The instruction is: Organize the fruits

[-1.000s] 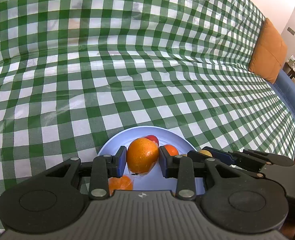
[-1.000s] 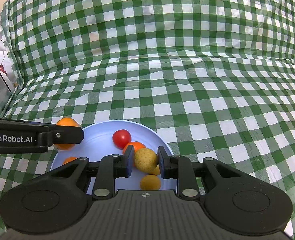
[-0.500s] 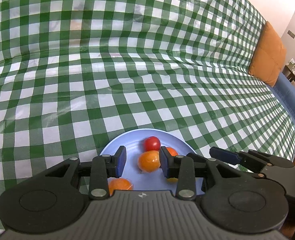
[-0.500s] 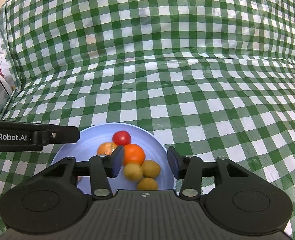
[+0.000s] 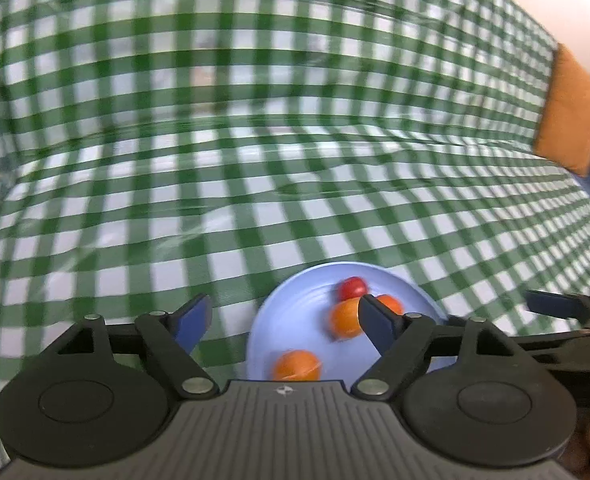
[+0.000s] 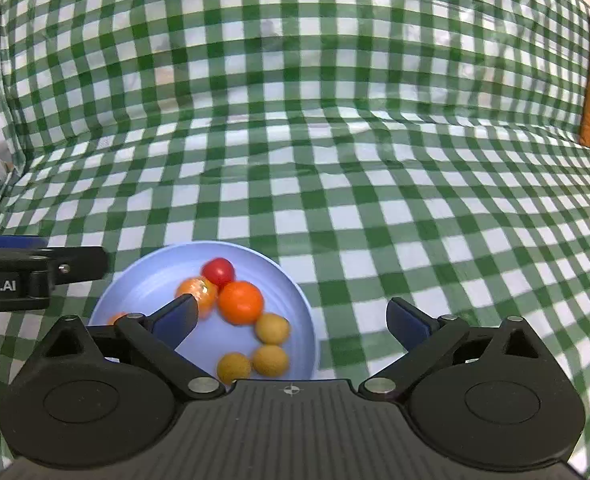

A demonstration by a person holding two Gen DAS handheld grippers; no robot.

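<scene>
Checked cloth (image 6: 335, 140), fruit plate (image 6: 143, 280) under open right tool (image 6: 291, 318)

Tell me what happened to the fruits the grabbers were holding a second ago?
Both were let go. The left gripper dropped its orange and the right gripper dropped its yellow fruit onto the blue plate. Both grippers opened wide and pulled back. The red tomato and the plate stayed put.

A plate (image 6: 127, 284) sits on the tablecloth (image 6: 335, 140), near its front edge. Fruits (image 6: 240, 302) lie clustered inside the plate. A cushion (image 5: 569, 114) rests far right.
</scene>
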